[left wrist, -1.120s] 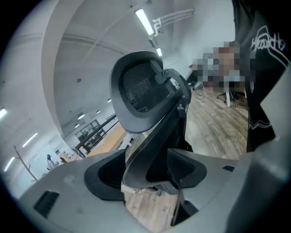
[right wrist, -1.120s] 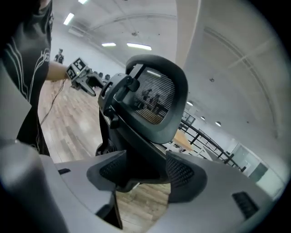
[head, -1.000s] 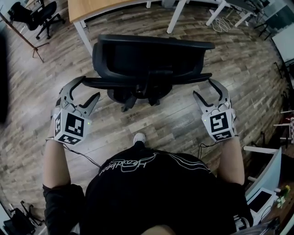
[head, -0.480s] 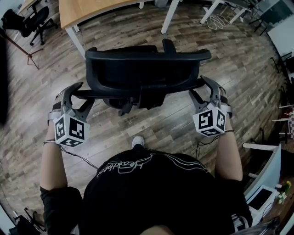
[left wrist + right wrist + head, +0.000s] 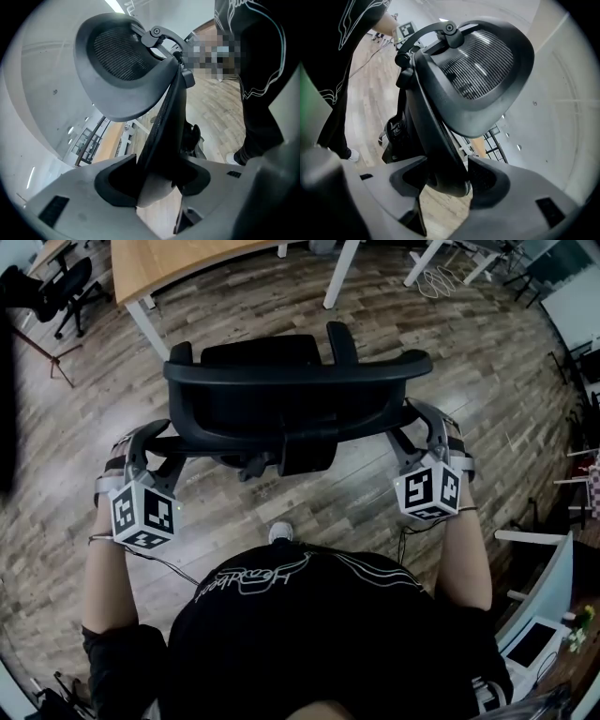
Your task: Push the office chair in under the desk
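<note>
Office chair [image 5: 281, 381] stands on the plank floor [image 5: 487, 381] directly ahead of us. Its back is toward us and its seat points at the desk [image 5: 178, 259]. The desk's wooden top and white legs show at the upper left. The chair is near the desk but not yet under it.

Handling, as we judge it: heavy, but it should roll on its base rather than need lifting. It may swivel off line if pushed unevenly. The back frame looks like stiff plastic around mesh. The headrest above it hangs on a hinged bracket and seems a poor place to push. We reckon the best hold is the two outer edges of the back, at matching height.

Left gripper [image 5: 169, 444]: jaws drawn in and clamped across the left edge of the back. In the left gripper view the dark edge fills the gap and touches both jaws.

Right gripper [image 5: 408, 427]: much the same at the right edge. Its jaws are narrowed onto the rim, which sits between them. The rim presses one jaw and, as near as we can tell, the other too.
</note>
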### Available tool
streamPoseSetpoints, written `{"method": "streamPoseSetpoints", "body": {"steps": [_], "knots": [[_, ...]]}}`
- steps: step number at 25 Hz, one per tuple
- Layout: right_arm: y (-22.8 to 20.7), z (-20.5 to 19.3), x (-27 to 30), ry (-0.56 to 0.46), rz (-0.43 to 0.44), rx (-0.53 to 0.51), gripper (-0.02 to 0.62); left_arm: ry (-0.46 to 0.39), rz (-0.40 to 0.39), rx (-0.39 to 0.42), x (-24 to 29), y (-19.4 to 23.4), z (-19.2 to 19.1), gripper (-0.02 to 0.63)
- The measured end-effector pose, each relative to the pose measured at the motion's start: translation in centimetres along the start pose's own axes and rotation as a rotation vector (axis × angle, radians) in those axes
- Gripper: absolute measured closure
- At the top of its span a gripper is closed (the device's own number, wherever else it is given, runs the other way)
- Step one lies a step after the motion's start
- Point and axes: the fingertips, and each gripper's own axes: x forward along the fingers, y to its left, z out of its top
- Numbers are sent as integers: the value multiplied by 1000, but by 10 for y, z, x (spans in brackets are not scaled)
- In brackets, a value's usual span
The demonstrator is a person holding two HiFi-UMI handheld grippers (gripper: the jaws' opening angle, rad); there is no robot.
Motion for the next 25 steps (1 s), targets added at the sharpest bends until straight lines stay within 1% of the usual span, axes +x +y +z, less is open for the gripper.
{"method": "streamPoseSetpoints", "body": {"steps": [3,6,8,11,17,21,25], "knots": [[1,0,1,3,14,-11,322,-5,-30,-1,5,-2,-1,390],[1,0,2,5,24,-18,325,13,-13,43,11,-2,-4,418],[0,0,2,6,20,-19,325,20,-23,58,12,-3,-4,430],[-1,-1,3,7,5,-18,325,18,-46,57,14,-4,-4,434],[-4,-1,7,5,-23,-18,325,17,-36,48,17,-1,-4,436],[-5,-2,11,3,-20,-25,327,24,-39,45,21,1,-4,436],[-12,-2,19,0,-25,-25,328,23,-1,33,26,9,-4,434]]}}
